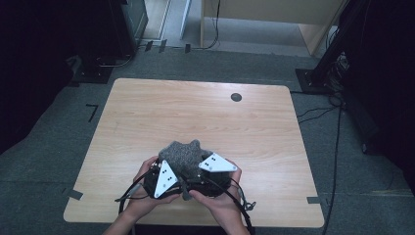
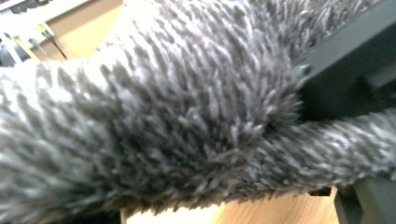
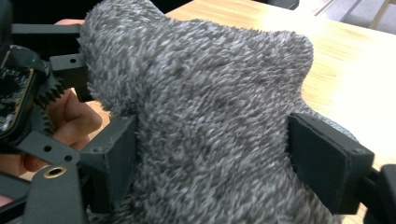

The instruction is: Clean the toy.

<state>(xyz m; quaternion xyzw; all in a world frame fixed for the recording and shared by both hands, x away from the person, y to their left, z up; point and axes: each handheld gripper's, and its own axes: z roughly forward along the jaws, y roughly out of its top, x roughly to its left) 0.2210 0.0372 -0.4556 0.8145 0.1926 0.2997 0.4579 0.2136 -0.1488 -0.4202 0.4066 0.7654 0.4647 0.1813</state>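
A grey fuzzy cloth is bunched up above the near middle of the wooden table, with both hands around it. My left gripper grips it from the left; in the left gripper view a fold of the cloth fills the gap between the two dark jaws, which press on it. My right gripper stands with its jaws wide on either side of the cloth. The pads sit at its edges without squeezing it. The left gripper's body and a hand are at the left of the right gripper view.
A small black round cap is set into the table's far right part. Black stands and cables lie on the grey carpet to the right. Dark equipment stands at the back left.
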